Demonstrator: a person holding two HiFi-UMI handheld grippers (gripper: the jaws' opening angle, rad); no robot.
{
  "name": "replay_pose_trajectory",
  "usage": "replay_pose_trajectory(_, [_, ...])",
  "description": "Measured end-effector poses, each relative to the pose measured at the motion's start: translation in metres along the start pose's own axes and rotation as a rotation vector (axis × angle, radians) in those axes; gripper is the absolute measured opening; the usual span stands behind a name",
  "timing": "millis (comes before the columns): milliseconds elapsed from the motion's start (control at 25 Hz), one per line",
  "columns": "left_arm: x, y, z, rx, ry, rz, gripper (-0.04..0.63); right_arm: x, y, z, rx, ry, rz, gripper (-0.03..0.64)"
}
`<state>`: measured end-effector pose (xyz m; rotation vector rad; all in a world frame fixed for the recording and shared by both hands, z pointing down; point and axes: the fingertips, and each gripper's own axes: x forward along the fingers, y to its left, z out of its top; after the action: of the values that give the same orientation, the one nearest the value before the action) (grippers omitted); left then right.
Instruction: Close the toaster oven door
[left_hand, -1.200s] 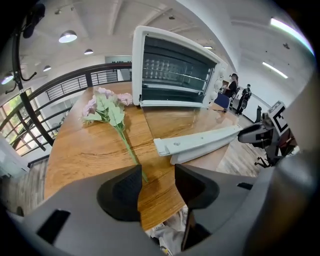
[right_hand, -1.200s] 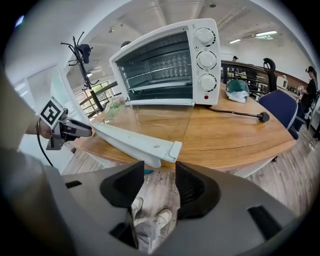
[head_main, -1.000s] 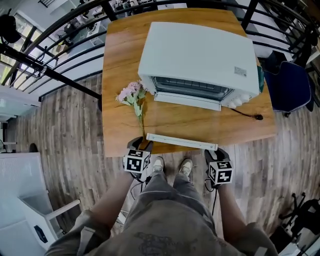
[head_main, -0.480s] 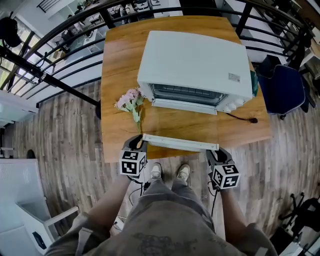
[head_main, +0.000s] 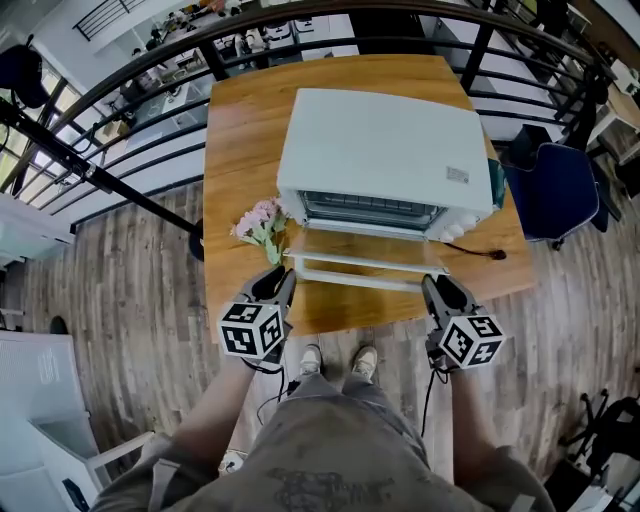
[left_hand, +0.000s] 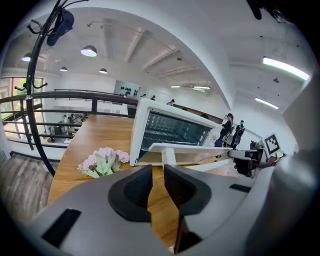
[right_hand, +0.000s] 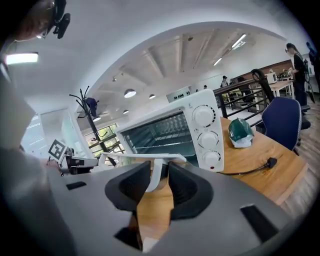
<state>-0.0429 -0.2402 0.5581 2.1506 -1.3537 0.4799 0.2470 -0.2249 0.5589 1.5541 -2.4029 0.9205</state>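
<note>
left tongs (head_main: 287, 272): just been closing, clamped on door handle (left_hand: 190, 148), left end
right tongs (head_main: 430, 283): just been closing, gripping handle post
toaster oven door (head_main: 365, 245): half raised above counter (head_main: 240, 150)

readable text: none
toaster oven (head_main: 385, 140) top sticker (head_main: 457, 175): print too small to read
dials (right_hand: 207, 137): markings not legible
marker cubes (head_main: 250, 330): black-and-white square patterns only, no letters or numbers

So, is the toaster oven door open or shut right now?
Partly open. The door leans out from the toaster oven at a slant, its top edge clear of the front, and the rack inside shows.
</note>
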Motion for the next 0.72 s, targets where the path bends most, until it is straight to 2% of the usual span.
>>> replay_pose_trajectory(280, [0.006, -0.009, 0.045, -0.030, -0.062, -0.015, 0.083, 0.013, -0.003, 0.044, -0.048, -0.069, -0.037, 0.127])
replay_pose_trajectory(520, [0.017, -0.017, 0.073, -0.030, -0.096, -0.050, 0.097, 0.025, -0.005, 0.064, -0.062, -0.066, -0.038, 0.127])
replay_pose_trajectory(720, [0.030, -0.021, 0.091, 0.020, -0.109, -0.040, 0.100, 0.030, -0.008, 0.071, -0.061, -0.064, -0.055, 0.127])
